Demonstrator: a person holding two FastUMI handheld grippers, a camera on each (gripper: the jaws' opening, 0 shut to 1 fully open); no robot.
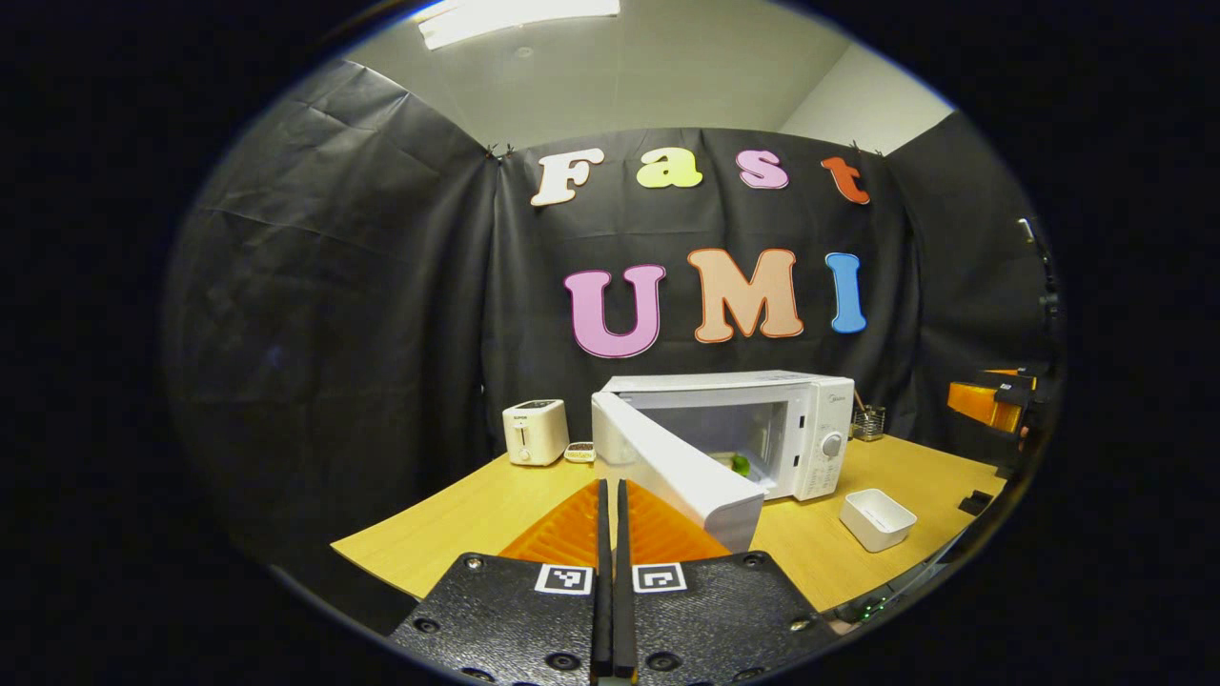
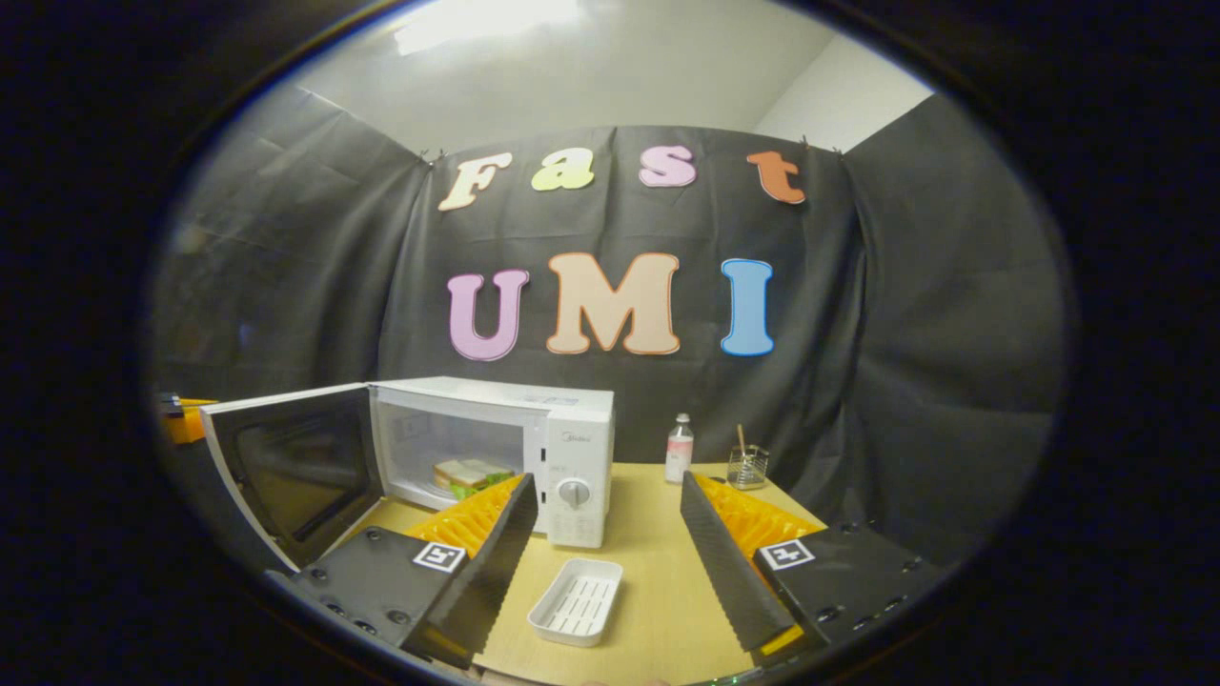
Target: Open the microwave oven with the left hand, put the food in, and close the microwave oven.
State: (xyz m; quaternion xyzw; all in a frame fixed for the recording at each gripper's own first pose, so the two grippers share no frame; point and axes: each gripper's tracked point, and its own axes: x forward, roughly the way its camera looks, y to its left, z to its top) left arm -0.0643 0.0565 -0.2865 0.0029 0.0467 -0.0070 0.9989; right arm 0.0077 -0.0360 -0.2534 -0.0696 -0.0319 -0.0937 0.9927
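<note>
We were in a staged recording booth, not a real kitchen: black cloth wall (image 2: 905, 314) draped behind the microwave (image 2: 534, 448), plain white ceiling above with a strip light (image 1: 515, 14). Kitchen props beside the microwave on a wooden table (image 2: 658, 572): toaster (image 1: 536, 431), utensil holder (image 2: 748, 467).

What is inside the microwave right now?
A sandwich with green filling lies on the floor of the open microwave. The right gripper finger covers its right end. In the left gripper view the door hides most of it.
</note>
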